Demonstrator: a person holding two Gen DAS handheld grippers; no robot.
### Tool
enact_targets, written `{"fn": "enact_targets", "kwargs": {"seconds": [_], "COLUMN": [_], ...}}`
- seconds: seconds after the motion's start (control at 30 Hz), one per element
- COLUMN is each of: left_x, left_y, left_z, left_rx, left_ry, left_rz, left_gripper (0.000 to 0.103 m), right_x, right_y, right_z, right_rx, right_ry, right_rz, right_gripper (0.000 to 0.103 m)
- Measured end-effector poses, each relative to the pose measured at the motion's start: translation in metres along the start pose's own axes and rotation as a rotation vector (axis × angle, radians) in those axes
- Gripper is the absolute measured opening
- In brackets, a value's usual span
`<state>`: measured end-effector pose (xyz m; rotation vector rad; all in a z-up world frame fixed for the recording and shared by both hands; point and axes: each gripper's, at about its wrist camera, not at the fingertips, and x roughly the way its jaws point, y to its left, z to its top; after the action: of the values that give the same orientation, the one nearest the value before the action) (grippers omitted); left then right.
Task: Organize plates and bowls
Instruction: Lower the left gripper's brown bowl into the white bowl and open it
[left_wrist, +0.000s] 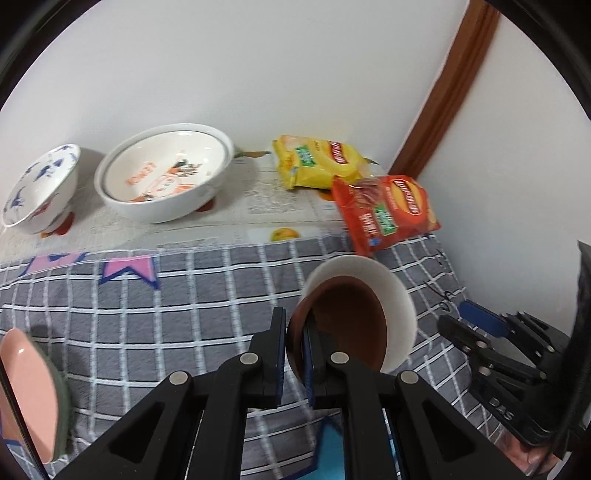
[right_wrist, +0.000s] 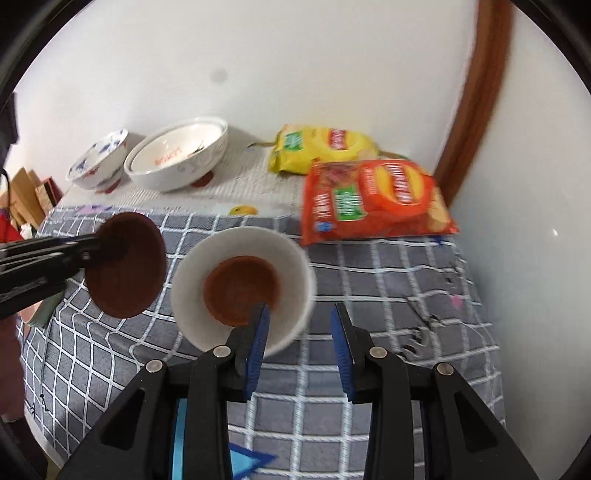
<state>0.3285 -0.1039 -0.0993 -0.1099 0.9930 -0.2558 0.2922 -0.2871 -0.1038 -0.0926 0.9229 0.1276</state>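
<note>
Left tool (left_wrist: 294, 341) clamps brown saucer (left_wrist: 347, 325) tilted on edge; right tool (right_wrist: 300, 328) open, empty; big bowl (left_wrist: 166, 173) reads "HONEY"

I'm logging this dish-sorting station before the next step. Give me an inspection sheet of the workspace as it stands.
Surface: grey checked cloth over the table.
Job's things: brown dish lifted; white bowl with brown inside; large white bowl; blue-patterned bowl; pink plate.
Clutter: yellow snack bag, red snack bag.
Grippers: left gripper shut on brown dish; right gripper open, empty.
Cables: nothing seen.
Surroundings: white wall, brown trim.
</note>
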Motion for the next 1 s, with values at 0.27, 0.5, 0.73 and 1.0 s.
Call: {"fn": "enact_targets", "kwargs": {"seconds": [0.27, 0.5, 0.73, 1.0], "left_x": [0.032, 0.056, 0.072, 0.079], "left_y": [-0.021, -0.022, -0.019, -0.020], "left_z": [0.006, 0.006, 0.007, 0.006], "left_rx": [0.002, -0.009, -0.025, -0.020], "left_ry": [0.037, 0.070, 0.091, 0.097], "left_rz": [-0.025, -0.027, -0.031, -0.029], "left_gripper": [0.008, 0.008, 0.008, 0.008], "right_x": [-0.011, -0.005, 0.002, 0.004], "right_y": [-0.042, -0.051, -0.052, -0.057], "right_z": [-0.023, -0.039, -0.047, -0.050], "right_rx": [0.102, 0.148, 0.184, 0.217], "right_ry": [-0.013, 0.006, 0.024, 0.028], "right_rz": [-0.015, -0.005, 0.018, 0.028], "right_gripper": [0.034, 0.034, 0.034, 0.034]}}
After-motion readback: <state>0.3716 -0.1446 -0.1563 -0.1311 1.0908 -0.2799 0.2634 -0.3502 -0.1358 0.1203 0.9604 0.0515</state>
